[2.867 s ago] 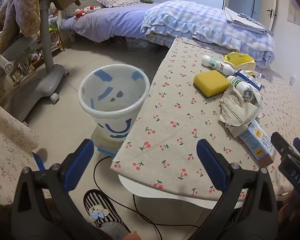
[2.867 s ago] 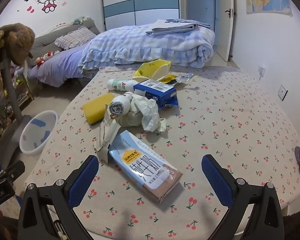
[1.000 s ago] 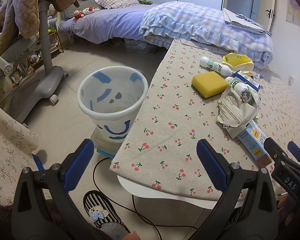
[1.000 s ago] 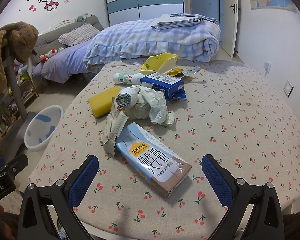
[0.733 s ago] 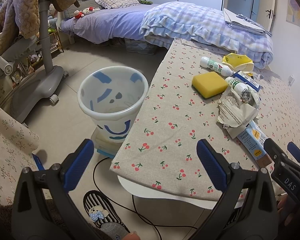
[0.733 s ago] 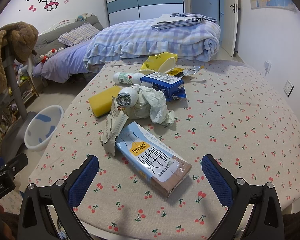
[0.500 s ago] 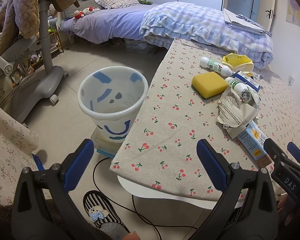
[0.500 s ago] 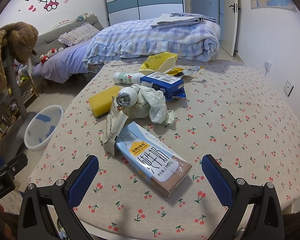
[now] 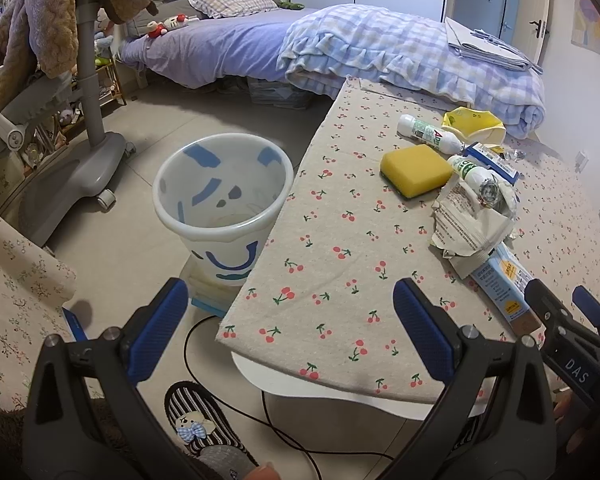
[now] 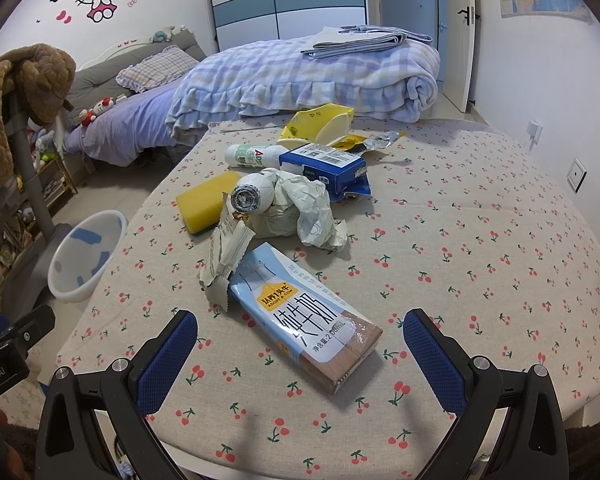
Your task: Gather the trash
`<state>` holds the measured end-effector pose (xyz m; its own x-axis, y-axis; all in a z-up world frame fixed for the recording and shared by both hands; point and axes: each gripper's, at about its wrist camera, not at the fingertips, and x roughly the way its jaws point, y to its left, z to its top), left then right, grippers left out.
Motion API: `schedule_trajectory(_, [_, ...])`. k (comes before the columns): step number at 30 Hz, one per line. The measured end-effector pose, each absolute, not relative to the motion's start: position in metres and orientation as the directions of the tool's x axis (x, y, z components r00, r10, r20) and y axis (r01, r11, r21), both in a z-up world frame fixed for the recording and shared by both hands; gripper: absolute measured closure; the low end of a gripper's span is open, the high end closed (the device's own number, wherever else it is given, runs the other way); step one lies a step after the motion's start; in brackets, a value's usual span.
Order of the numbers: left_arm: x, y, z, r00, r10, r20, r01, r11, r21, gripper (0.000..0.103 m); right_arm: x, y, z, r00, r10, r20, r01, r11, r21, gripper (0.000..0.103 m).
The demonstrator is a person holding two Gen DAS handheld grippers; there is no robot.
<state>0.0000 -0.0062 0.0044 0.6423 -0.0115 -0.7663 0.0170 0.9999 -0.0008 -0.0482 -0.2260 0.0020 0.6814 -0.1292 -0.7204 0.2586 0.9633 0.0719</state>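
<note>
While trash litters the table point(image 10: 480, 240), the bin point(image 9: 224, 196) holds nothing.

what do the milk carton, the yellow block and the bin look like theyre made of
Milk carton: glossy printed paperboard, going by its sharp folded edges. Yellow block: probably foam sponge, matte, with a dark scouring layer underneath. Bin: translucent whitish plastic; the blue print shows through its wall.

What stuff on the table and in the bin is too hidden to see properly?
- Bin: in the left wrist view its translucent wall blurs the bottom; whether anything lies inside is unclear.
- Milk carton: in the left wrist view the right hand-held gripper hides its near end.
- Blue box: in the right wrist view crumpled paper hides its lower part.
- Small print on the white bottle: too small.
</note>
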Motion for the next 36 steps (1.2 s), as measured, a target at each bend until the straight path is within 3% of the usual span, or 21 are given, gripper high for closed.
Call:
schedule_trajectory(15, [0.003, -0.011, 0.004, 0.631, -0.019, -0.775, 0.023, 1.000, -0.005, 0.001, -0.047, -0.228, 0.009, 0.676, -0.114, -0.728, 0.252, 0.964, 0.084, 0.000])
schedule_trajectory(23, [0.031, -0.018, 0.017, 0.560, -0.097, -0.822, 0.110, 0.993, -0.042, 0.001, -0.023, -0.252, 0.071, 0.688, -0.084, -0.720, 0.189, 0.980, 0.066, 0.000])
schedule_trajectory(29, [0.052, -0.029, 0.033, 0.542, -0.146, -0.828, 0.190, 0.981, -0.049, 0.001, 0.006, -0.288, 0.087, 0.627, 0.049, -0.778, 0.111, 0.982, 0.151, 0.000])
schedule_trajectory(36, [0.106, -0.044, 0.028, 0.476, -0.156, -0.866, 0.186, 0.980, -0.075, 0.001, 0.052, -0.320, 0.073, 0.571, 0.039, -0.820, 0.123, 0.983, 0.132, 0.000])
